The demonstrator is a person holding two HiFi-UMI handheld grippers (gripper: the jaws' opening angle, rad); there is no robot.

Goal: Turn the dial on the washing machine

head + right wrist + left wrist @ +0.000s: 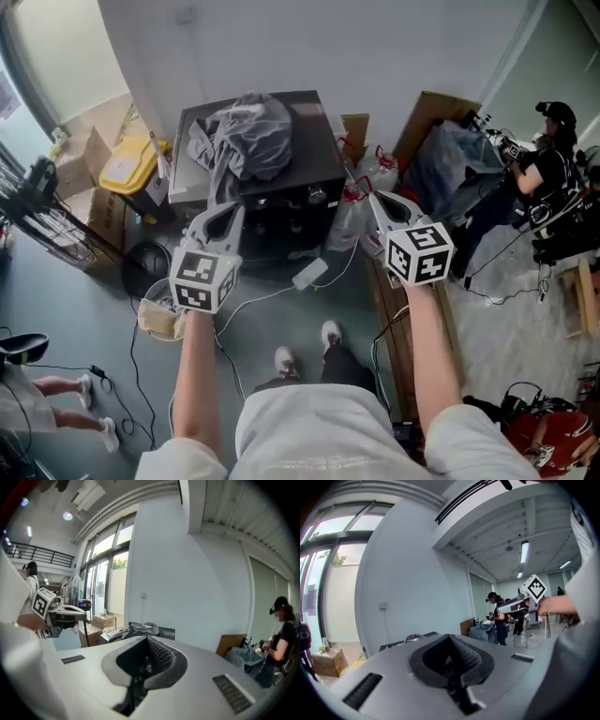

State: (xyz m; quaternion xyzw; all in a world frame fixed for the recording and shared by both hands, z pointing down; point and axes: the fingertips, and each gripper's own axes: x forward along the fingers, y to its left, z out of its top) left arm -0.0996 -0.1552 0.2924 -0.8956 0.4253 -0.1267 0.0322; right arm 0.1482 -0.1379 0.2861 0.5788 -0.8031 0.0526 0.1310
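**Both grippers short of the washer, jaws shut and empty; dial untouched.**

Risks, by judgement: the washer [281,183] carries a loose heap of clothes [239,136] hanging toward its front panel, and an incoming gripper could snag or drag it. A cable [272,292] crosses the floor in front and could catch a foot on the step in. The left gripper [228,214] and right gripper [373,198] both have their jaws pressed together with nothing between, so they would butt the dial [317,196] and skid off unless opened first. The dial sits on the front panel, between the two grippers and apart from both. It lies below the jaws' line: both gripper views look over the washer top at the wall and do not show it.
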